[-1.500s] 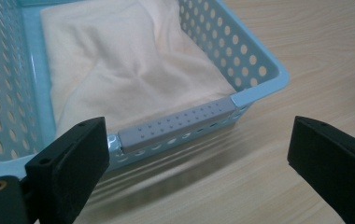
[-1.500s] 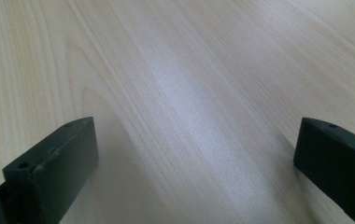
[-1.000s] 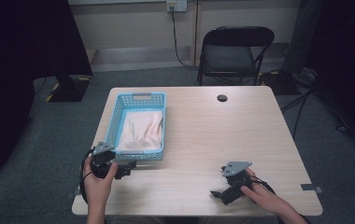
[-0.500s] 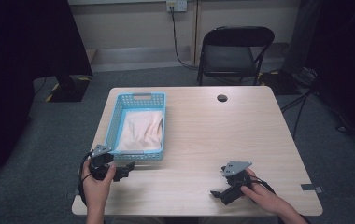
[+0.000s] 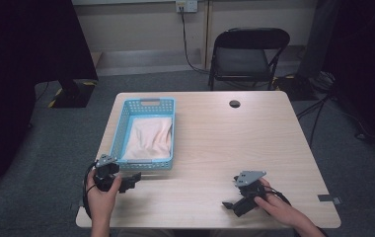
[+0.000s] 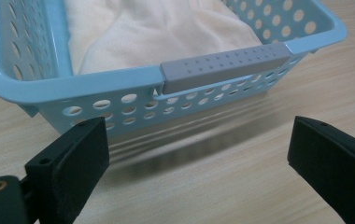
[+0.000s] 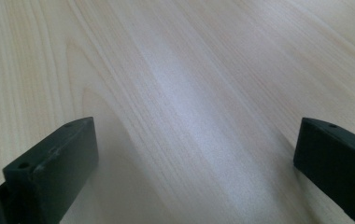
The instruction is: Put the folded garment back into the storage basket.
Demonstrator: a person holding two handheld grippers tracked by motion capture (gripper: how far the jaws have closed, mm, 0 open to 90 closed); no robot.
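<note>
Pale woodgrain table (image 5: 215,143), perforated blue basket (image 6: 119,88) (cloth (image 6: 157,32), probably cotton), both grippers agape.

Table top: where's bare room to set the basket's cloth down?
The widest free patch lies right of the blue basket, between the cable hole and the right gripper. It is crowded at the basket's near end, where the left gripper sits.

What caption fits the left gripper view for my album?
Open left gripper faces the blue basket with its grey handle and a cream cloth inside.
</note>
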